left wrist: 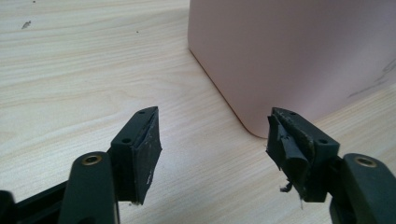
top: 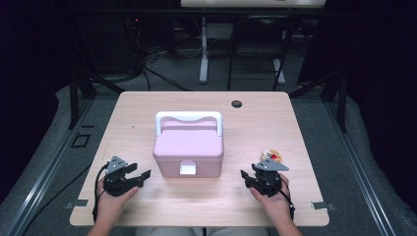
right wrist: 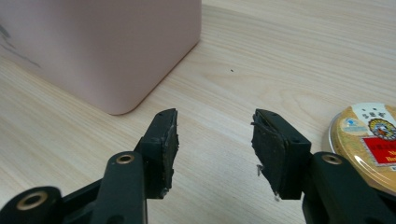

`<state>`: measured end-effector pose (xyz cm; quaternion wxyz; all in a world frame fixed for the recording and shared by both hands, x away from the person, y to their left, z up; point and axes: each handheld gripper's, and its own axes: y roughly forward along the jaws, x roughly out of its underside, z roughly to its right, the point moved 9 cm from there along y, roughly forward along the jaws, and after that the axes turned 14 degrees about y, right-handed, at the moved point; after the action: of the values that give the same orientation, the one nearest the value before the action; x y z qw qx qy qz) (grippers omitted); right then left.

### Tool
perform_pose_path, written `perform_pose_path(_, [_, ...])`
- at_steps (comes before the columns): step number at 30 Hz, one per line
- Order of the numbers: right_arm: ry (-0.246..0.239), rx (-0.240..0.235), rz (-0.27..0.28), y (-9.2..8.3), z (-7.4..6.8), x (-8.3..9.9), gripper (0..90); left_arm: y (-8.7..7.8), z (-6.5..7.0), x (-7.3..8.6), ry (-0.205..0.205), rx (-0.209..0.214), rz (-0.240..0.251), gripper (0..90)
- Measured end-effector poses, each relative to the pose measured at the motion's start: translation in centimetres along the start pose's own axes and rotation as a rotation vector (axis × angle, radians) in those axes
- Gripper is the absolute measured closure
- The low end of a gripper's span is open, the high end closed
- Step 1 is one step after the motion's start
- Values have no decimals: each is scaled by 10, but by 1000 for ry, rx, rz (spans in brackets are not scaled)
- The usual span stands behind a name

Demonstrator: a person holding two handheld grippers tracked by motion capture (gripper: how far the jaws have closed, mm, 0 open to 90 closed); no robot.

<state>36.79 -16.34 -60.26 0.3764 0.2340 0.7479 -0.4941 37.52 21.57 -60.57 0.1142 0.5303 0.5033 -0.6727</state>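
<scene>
- Left claw (top: 139, 175) sits in my left hand (top: 112, 199), low over the wooden table (top: 275, 118). Its jaws stand wide apart and hold nothing.
- Just ahead of it, a bit to its right, I see the pink box (top: 188, 150). In the left gripper view, a rounded corner of the pink box (left wrist: 289, 51) is close past the jaw tips, not touching.
- Right claw (top: 249, 179) is in my right hand (top: 272, 199). Its jaws are open too, with bare table between them.
- Beside that claw, on its right, lies a small round tin (right wrist: 369, 140) with a gold lid. The pink box (right wrist: 100, 46) is ahead on its left.
- The box's white handle (top: 189, 118) and white clasp (top: 187, 168) are on the closed box.
</scene>
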Motion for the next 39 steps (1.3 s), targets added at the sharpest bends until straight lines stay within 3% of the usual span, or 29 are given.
perform_pose_path(6, [-2, 0, 12, 0, -2, -2, 506, -2, -1, 1, -5, 16, 9, 381])
perform_pose_path(10, [27, -35, 14, 1, -7, -2, 552, -3, 1, 1, -7, 38, 19, 399])
perform_pose_path(17, [3, -43, 12, 4, -11, -3, 553, -7, -1, 1, 5, 6, 18, 422])
perform_pose_path(22, [23, -63, 20, 2, -16, -6, 540, -5, -9, -2, -59, -6, 28, 469])
perform_pose_path(24, [17, -69, 17, 2, -18, -10, 532, -2, -14, -9, -102, 22, 14, 498])
perform_pose_path(26, [23, -72, 18, 3, -19, -13, 530, -1, -17, -14, -92, 11, 15, 506])
perform_pose_path(27, [63, -94, 18, 4, -22, -24, 520, 1, -20, -22, -92, 26, 16, 533])
perform_pose_path(31, [40, -69, 27, 10, -23, -38, 520, 9, -23, -30, -84, 22, 16, 538])
perform_pose_path(32, [56, -68, 31, 18, -22, -44, 530, 13, -24, -34, -85, 25, 22, 540])
perform_pose_path(34, [66, -66, 26, 22, -22, -47, 535, 15, -25, -35, -83, 28, 23, 550])
perform_pose_path(36, [106, -72, 44, 29, -20, -51, 536, 19, -24, -38, -74, 39, 37, 555])
perform_pose_path(39, [117, -70, 59, 33, -19, -51, 528, 21, -23, -39, -58, 37, 52, 570])
